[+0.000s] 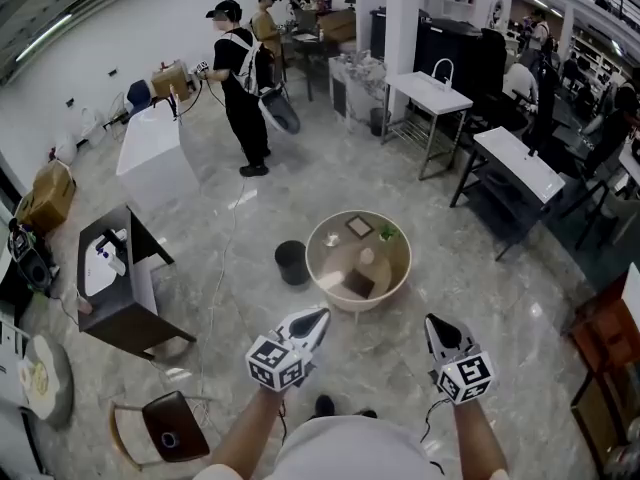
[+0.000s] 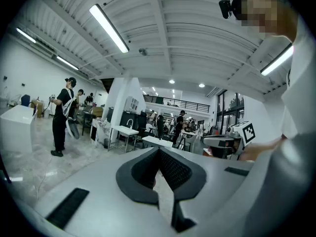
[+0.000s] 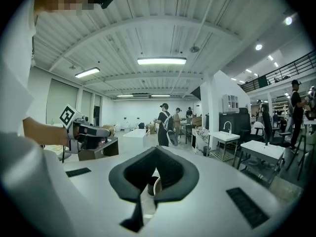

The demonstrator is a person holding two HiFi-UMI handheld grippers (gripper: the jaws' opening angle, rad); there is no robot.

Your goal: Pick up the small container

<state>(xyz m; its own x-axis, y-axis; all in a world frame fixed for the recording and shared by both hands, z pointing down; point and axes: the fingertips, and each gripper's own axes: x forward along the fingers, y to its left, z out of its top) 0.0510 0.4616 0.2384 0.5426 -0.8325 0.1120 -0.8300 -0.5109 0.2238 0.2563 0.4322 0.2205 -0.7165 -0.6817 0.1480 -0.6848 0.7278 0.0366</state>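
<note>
Head view. The small container (image 1: 366,256), a pale object, stands near the middle of a round beige table (image 1: 330,236). Its long axis and facing are too small to read. A dark square pad (image 1: 358,285) lies on the near side of the tabletop, between the container and the grippers. A framed square (image 1: 359,226) and a small green plant (image 1: 388,233) sit on the far side. A black round bin (image 1: 292,262) stands on the floor just beside the table's left rim. The left gripper (image 1: 318,316) and right gripper (image 1: 432,320) hang short of the table over marble floor (image 1: 480,298), each with jaws closed together and nothing between them. A person in black (image 1: 240,88) stands well beyond.
</note>
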